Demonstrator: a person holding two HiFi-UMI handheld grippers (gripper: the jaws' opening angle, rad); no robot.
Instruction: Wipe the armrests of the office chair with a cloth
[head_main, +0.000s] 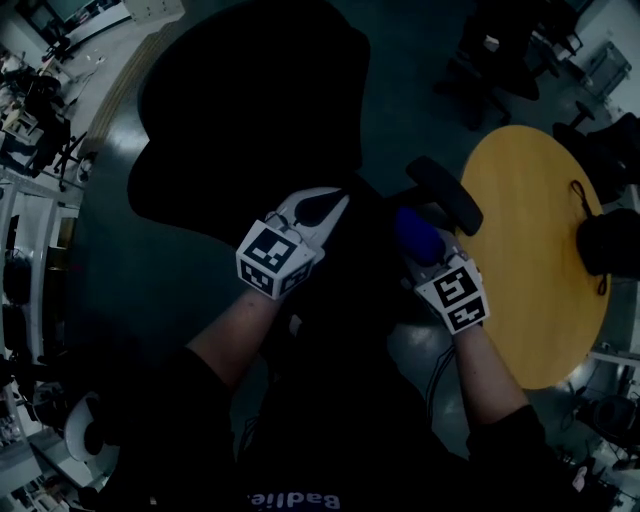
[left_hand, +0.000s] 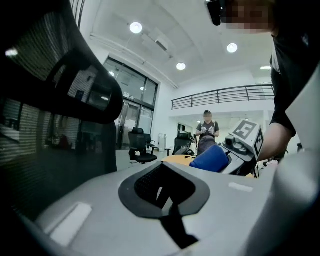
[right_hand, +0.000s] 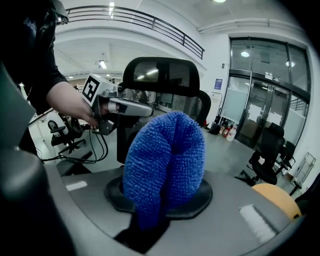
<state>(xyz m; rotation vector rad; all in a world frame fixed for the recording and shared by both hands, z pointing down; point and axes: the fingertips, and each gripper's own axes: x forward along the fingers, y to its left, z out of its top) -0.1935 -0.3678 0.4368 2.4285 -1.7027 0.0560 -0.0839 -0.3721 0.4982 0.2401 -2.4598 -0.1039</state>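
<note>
Blue nubbly cloth (right_hand: 165, 165), folded into a fat upright loop, clamped in the fingers of the right gripper (right_hand: 160, 200) and bulging well past their tips. Held just short of the black armrest (head_main: 445, 195), ahead of the fingertips; touching or not, cannot tell. Fingers of the left gripper (head_main: 318, 210) together on nothing, aimed at the chair (head_main: 250, 100) back, level with the right.

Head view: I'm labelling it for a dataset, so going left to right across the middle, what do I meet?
left hand-held gripper → blue cloth → yellow round table → black bag at the right edge
</note>
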